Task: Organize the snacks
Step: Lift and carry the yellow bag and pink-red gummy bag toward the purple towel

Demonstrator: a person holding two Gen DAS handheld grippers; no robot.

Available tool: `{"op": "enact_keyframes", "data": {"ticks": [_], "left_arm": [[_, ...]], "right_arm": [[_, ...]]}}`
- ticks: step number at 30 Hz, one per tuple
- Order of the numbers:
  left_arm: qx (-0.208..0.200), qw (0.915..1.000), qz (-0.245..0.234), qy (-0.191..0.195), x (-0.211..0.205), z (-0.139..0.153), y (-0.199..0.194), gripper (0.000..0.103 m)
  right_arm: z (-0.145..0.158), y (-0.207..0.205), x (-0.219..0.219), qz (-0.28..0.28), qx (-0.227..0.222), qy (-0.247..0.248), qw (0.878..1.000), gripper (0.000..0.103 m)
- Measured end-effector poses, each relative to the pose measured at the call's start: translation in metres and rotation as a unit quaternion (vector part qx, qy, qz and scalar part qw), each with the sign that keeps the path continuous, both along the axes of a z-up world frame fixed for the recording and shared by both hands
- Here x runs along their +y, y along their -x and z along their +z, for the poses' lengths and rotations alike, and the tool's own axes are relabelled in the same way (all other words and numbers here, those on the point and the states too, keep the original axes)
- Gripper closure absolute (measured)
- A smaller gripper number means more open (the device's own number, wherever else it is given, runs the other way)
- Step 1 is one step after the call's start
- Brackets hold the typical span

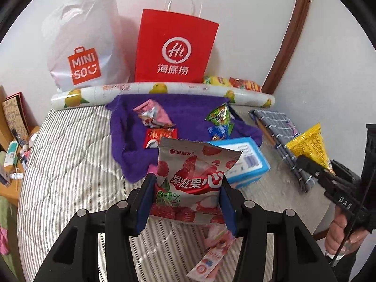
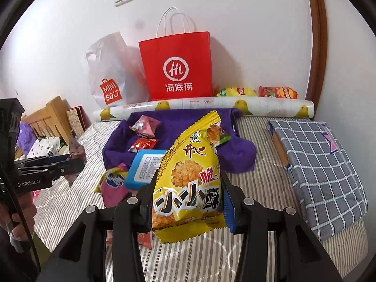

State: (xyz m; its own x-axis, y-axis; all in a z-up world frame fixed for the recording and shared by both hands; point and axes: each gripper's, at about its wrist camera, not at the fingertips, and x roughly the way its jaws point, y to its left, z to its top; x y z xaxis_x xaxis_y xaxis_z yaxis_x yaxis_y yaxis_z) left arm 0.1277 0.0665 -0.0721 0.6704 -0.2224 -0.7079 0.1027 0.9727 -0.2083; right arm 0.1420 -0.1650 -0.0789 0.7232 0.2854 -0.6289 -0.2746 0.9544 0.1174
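- Nearest to us in the left wrist view, our left gripper (image 1: 188, 202) is closed on the strawberry snack packet (image 1: 196, 178), with the blue pads pressing its two side edges at about mid-height; the packet stands upright between the fingers, above the striped bedcover (image 1: 70, 164).
- Our right gripper (image 2: 186, 202) likewise pinches the yellow cracker packet (image 2: 190, 178) by its lower half, and the packet's top leans away from the gripper toward the purple towel (image 2: 237, 150).
- We judge both packets light and puffy with air, with slick film that could slide between the pads, so a firm hold is needed.
- We would guess the crackers are brittle; a hard squeeze on the belly could crush them, so the sealed end seams are the safer places to grip.
- Ahead of both grippers, the purple towel carries a pink packet (image 1: 154, 115), a red packet (image 1: 158, 137) and a green and blue packet (image 1: 219, 122).
- Just beyond the left gripper's fingertips lies a blue box (image 1: 244, 162), stiffer than the packets; its long sides would suit the pads.
- Beneath the left gripper a pink stick packet (image 1: 211, 260) lies flat on the bedcover; it is thin, so we would have to pinch it at an edge.
- Farther off, a red paper bag (image 1: 175, 49) and a white plastic bag (image 1: 82, 47) stand against the wall.
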Motion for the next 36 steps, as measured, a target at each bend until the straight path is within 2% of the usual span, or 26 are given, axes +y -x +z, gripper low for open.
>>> {"op": "enact_keyframes", "data": {"ticks": [17,24,33,36], "left_arm": [[-0.010,0.9998,-0.016,0.004,-0.020,0.031,-0.036,0.054],[-0.016,0.9996,-0.019,-0.014,-0.026,0.042,-0.055,0.053],[-0.024,0.9995,-0.015,-0.010,-0.024,0.054,-0.089,0.053],[-0.029,0.9992,-0.018,-0.021,-0.025,0.057,-0.099,0.053]], "right_arm": [[0.034,-0.030,0.016,0.018,-0.020,-0.011,1.000,0.058],[0.039,-0.052,0.026,0.023,-0.017,-0.018,0.999,0.058],[0.044,-0.083,0.035,0.019,-0.016,-0.017,1.000,0.058],[0.044,-0.095,0.037,0.012,-0.017,-0.018,1.000,0.058]]}}
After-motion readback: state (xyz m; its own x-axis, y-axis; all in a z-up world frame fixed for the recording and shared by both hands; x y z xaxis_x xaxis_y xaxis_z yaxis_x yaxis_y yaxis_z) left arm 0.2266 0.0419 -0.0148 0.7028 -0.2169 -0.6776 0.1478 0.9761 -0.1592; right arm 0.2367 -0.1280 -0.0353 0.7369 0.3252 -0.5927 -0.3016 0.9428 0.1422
